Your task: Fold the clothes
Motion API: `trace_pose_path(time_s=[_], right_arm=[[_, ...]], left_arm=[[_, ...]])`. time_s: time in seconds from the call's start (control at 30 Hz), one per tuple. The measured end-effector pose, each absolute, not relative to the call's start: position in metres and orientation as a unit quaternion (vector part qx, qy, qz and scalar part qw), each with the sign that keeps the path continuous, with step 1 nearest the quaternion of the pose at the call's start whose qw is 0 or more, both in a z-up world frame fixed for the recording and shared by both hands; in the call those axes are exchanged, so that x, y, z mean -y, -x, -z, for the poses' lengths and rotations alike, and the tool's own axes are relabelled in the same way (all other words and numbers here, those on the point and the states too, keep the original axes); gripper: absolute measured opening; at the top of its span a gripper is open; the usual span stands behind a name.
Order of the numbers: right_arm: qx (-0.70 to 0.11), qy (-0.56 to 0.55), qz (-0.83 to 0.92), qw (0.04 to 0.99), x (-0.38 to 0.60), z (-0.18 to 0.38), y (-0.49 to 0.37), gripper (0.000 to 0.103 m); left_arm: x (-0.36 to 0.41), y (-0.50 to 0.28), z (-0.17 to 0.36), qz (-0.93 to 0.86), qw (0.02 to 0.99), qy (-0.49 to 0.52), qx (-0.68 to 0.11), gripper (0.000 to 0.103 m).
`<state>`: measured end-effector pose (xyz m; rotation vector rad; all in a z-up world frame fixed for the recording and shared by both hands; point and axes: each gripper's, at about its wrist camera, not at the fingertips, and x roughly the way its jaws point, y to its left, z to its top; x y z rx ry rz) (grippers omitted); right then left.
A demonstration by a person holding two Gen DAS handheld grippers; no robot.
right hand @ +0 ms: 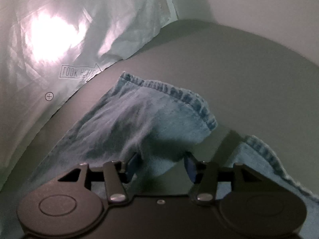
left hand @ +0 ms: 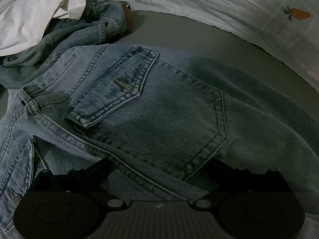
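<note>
A pair of light blue jeans (left hand: 159,103) lies back side up on the grey surface, with both rear pockets showing in the left wrist view. My left gripper (left hand: 159,169) rests low over the waistband. Its dark fingers stand wide apart and the denim runs flat between them, not pinched. In the right wrist view a jeans leg end (right hand: 151,115) with its stitched hem lies rumpled on the grey surface. My right gripper (right hand: 161,167) is partly open, and a loose hump of that denim sits between its blue pads (right hand: 190,169).
A crumpled white cloth (left hand: 30,20) and a second pair of jeans with a brown belt (left hand: 103,25) are heaped at the far left. A white printed sheet (left hand: 297,14), (right hand: 59,59) borders the grey surface (right hand: 239,69). A pale wall (right hand: 249,0) rises behind.
</note>
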<state>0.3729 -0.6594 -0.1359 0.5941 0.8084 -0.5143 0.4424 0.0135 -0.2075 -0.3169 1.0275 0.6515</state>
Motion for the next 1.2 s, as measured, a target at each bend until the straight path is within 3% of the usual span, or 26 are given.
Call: trace_pose_path(time_s=[0.03, 0.13, 0.27, 0.33, 0.4, 0.43, 0.47, 0.53, 0.6, 0.67, 0.9, 1.2], right_arm=[[-0.379, -0.277, 0.234, 0.851, 0.659, 0.135, -0.376, 0.029], [-0.357, -0.248, 0.215, 0.875, 0.652, 0.120, -0.385, 0.010], [-0.286, -0.173, 0.198, 0.921, 0.626, 0.063, -0.388, 0.007], [-0.250, -0.090, 0.214, 0.940, 0.605, 0.036, -0.393, 0.000], [-0.241, 0.033, 0.281, 0.928, 0.590, 0.031, -0.411, 0.005], [-0.243, 0.081, 0.306, 0.917, 0.588, 0.033, -0.420, 0.015], [-0.269, 0.084, 0.307, 0.909, 0.598, 0.043, -0.430, 0.016], [-0.299, -0.001, 0.288, 0.910, 0.625, 0.056, -0.430, 0.014], [-0.293, -0.109, 0.292, 0.904, 0.647, 0.068, -0.407, 0.022], [-0.301, -0.171, 0.307, 0.887, 0.659, 0.084, -0.381, 0.023], [-0.370, -0.185, 0.313, 0.855, 0.649, 0.127, -0.324, 0.024], [-0.398, -0.147, 0.230, 0.876, 0.620, 0.141, -0.389, 0.025]], left_arm=[[-0.014, -0.443, 0.208, -0.304, 0.808, 0.148, -0.481, 0.103], [-0.016, -0.444, 0.207, -0.303, 0.806, 0.150, -0.487, 0.103], [-0.018, -0.446, 0.207, -0.300, 0.802, 0.152, -0.494, 0.103], [-0.018, -0.446, 0.207, -0.301, 0.802, 0.152, -0.494, 0.103], [-0.018, -0.445, 0.207, -0.303, 0.803, 0.152, -0.491, 0.103], [-0.017, -0.445, 0.207, -0.304, 0.803, 0.151, -0.490, 0.103], [-0.017, -0.444, 0.208, -0.304, 0.804, 0.151, -0.488, 0.103], [-0.016, -0.444, 0.207, -0.304, 0.805, 0.149, -0.487, 0.103], [-0.016, -0.443, 0.208, -0.304, 0.806, 0.149, -0.485, 0.103], [-0.014, -0.443, 0.208, -0.307, 0.807, 0.148, -0.482, 0.103], [-0.011, -0.443, 0.208, -0.313, 0.806, 0.148, -0.479, 0.103], [-0.013, -0.443, 0.207, -0.313, 0.807, 0.147, -0.479, 0.103]])
